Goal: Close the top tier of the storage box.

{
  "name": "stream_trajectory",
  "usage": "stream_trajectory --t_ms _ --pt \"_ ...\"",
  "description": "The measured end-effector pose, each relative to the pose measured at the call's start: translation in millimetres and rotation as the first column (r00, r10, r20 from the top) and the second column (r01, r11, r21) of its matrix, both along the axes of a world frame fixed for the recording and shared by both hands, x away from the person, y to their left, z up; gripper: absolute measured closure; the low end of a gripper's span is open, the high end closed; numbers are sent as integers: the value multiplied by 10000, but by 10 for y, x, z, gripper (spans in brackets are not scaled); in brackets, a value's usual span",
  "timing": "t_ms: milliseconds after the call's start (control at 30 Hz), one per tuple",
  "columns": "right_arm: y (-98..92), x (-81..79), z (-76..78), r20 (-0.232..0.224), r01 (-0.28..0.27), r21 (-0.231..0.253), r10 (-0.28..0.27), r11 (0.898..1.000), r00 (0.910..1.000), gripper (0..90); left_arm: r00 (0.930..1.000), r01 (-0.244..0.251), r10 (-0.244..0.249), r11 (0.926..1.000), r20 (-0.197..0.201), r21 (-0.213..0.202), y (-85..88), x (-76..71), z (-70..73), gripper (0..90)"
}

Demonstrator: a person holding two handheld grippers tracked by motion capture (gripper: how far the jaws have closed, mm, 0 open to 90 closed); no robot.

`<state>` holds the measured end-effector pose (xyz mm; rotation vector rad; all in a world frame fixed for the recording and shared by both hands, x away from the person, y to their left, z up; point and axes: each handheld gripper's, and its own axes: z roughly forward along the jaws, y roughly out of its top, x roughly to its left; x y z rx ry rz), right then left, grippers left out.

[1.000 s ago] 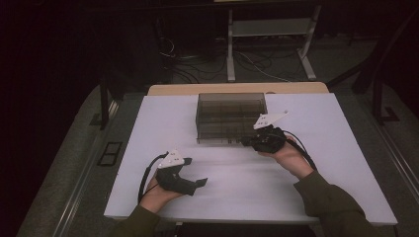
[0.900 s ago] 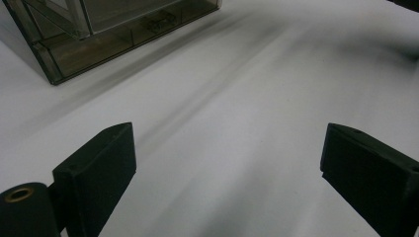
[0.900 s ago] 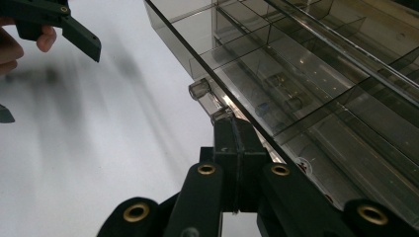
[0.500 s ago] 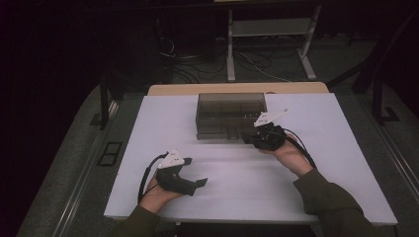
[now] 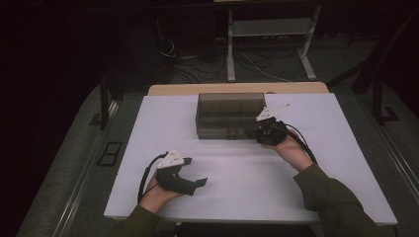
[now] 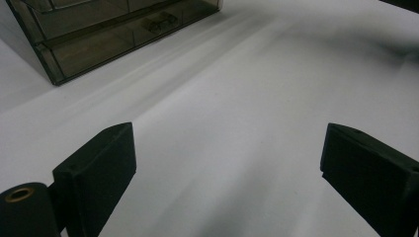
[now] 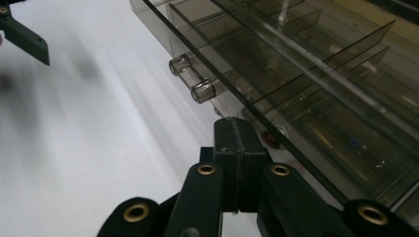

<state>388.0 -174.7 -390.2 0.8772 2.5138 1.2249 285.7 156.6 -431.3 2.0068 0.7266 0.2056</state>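
Observation:
A smoky see-through compartment box (image 5: 230, 116) stands at the back middle of the white table (image 5: 247, 173). My right gripper (image 5: 257, 134) is at the box's front right edge. In the right gripper view its jaws (image 7: 239, 143) are pressed together with nothing visible between them, the tips just under the lid's front rim beside two clear latch knobs (image 7: 192, 81). My left gripper (image 5: 200, 183) rests near the table's front left, open; in the left gripper view (image 6: 227, 163) only bare table lies between its fingers, and the box (image 6: 99, 29) is far off at the upper left.
Beyond the table's far edge are a wooden ledge (image 5: 237, 89), cables on the floor (image 5: 197, 69) and a metal stand (image 5: 269, 39). The box holds several divided compartments (image 7: 316, 74). The left gripper's finger (image 7: 24, 34) shows at the top left of the right gripper view.

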Motion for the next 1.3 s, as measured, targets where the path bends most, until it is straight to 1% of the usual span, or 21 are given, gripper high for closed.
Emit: stream_trajectory --t_ms 267,333,400,600,700,967,1167,1300 --pt "9 53 26 29 124 -68 -124 9999 9999 889 10000 20 -20 10000 -6 -26 3 3 0 61" --pt "4 71 37 95 176 -4 -176 9998 9998 889 10000 64 -64 10000 8 60 8 3 2 61" --pt "-2 83 49 83 228 84 -229 9997 9997 889 10000 35 -35 10000 22 43 10 -2 8 61" --pt "-12 130 65 155 245 -31 -244 9997 9996 889 10000 -29 29 10000 22 -4 15 2 12 61" --pt "-25 146 76 173 295 49 -296 9996 9994 889 10000 -7 7 10000 -16 25 18 8 3 61" --pt "-40 182 52 285 411 66 -413 9991 9987 889 9999 -43 43 10000 -94 -1 16 10 -9 61" --pt "-46 189 51 440 612 -63 -608 9981 9972 889 10000 -39 39 10000 -81 -43 13 7 -1 61" --pt "-55 193 53 484 740 -24 -738 9973 9961 889 9999 -25 25 10000 -102 -32 6 11 -3 61"
